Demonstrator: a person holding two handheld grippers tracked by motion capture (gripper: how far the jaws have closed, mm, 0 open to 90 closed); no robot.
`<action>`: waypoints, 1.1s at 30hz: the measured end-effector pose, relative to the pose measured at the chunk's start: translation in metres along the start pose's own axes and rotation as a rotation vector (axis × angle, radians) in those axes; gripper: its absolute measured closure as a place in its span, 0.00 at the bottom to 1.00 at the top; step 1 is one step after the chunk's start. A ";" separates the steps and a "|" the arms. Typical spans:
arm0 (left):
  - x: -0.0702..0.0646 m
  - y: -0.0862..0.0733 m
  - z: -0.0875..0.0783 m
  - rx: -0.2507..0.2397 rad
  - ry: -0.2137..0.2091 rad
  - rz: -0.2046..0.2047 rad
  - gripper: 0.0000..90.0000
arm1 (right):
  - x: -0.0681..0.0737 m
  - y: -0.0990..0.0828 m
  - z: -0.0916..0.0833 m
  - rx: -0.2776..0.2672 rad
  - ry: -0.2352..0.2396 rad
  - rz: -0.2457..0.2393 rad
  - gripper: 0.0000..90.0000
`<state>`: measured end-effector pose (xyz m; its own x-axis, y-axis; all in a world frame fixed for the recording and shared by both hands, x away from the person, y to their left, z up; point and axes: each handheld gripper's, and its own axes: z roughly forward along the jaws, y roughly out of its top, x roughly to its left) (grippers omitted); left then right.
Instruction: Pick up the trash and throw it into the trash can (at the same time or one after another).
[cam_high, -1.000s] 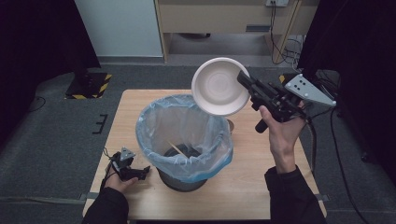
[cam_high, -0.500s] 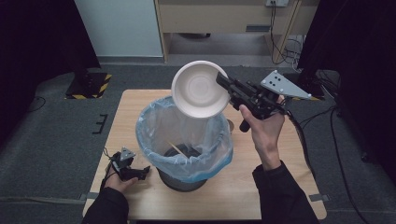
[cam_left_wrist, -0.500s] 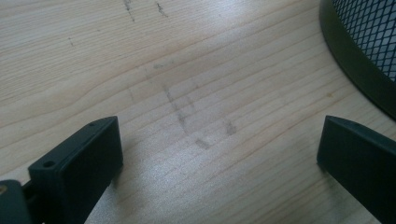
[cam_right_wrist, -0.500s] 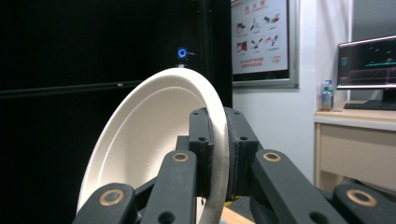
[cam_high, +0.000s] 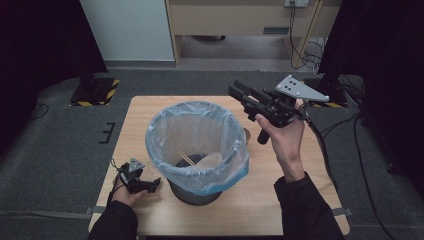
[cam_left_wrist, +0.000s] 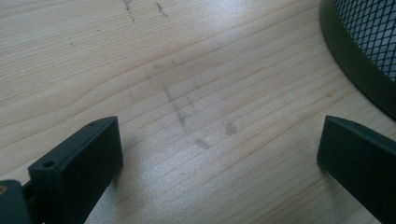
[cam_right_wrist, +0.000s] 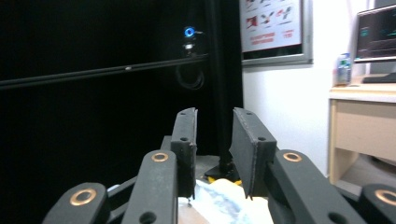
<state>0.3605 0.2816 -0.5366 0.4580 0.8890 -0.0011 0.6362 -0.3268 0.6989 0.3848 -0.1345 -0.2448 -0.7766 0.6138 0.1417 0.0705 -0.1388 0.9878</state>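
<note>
A black mesh bin lined with a pale blue bag stands in the middle of the wooden table. Inside it lie a white bowl and thin wooden sticks. My right gripper is held level above the bin's far right rim. Its jaws have just been opening and stand a little apart with nothing between them, the bag's rim below them. My left gripper rests open on the table at the front left, close to the bin's base, with bare wood between its jaws.
A yellow-and-black striped stand base sits on the grey floor at the left. Cables trail across the floor at the right. A wooden cabinet stands beyond the table.
The white bowl has left the right gripper and now lies in the bin. The right gripper's jaws have parted. The left gripper has kept still.
</note>
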 end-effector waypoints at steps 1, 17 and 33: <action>0.000 0.000 0.000 0.000 0.000 0.000 0.00 | -0.003 0.001 -0.003 -0.005 -0.011 0.000 0.77; 0.000 0.000 0.000 0.001 0.000 0.000 0.00 | -0.052 -0.017 -0.031 0.062 -0.231 -0.057 0.64; 0.000 0.000 0.000 0.001 0.002 -0.001 0.00 | -0.113 -0.111 -0.029 0.239 -0.349 0.016 0.60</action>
<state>0.3604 0.2812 -0.5366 0.4557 0.8901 -0.0006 0.6372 -0.3258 0.6985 0.4468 -0.2107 -0.3720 -0.5186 0.8451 0.1296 0.2558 0.0087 0.9667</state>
